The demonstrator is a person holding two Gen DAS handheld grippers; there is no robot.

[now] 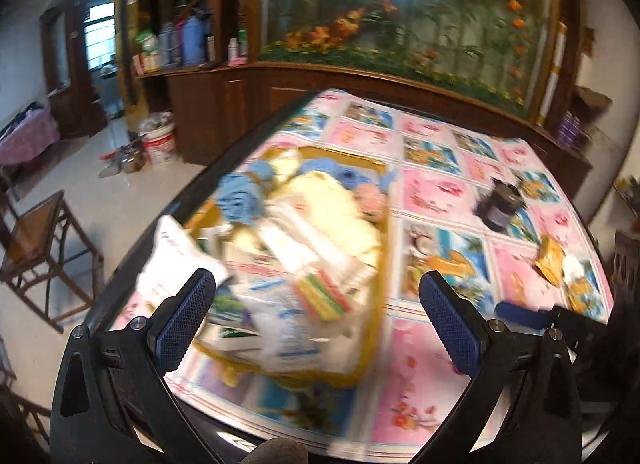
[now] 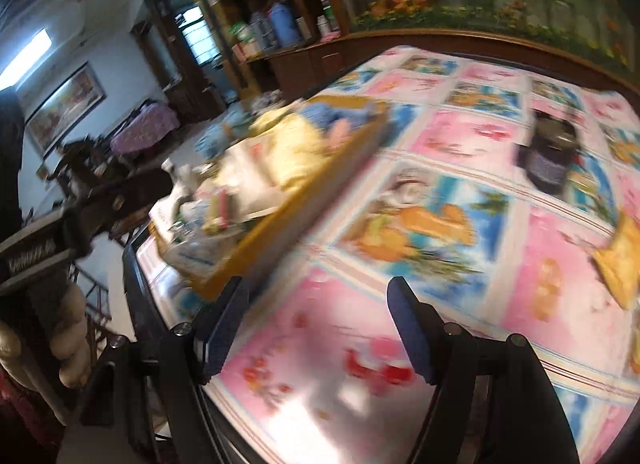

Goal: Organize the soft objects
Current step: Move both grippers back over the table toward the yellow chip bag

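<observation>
Tablecloth [image 1: 440, 192]: tray [image 1: 372, 168] (seemingly heaped) beyond jaws

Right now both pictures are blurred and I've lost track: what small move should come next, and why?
Probably steady the right hand-held gripper, then ease it toward the yellow packet lying loose on the tablecloth. Its jaws are open and empty, while the yellow tray already holds the other soft things.

left wrist: down at table [image 1: 440, 344] | right wrist: same table, lower
</observation>
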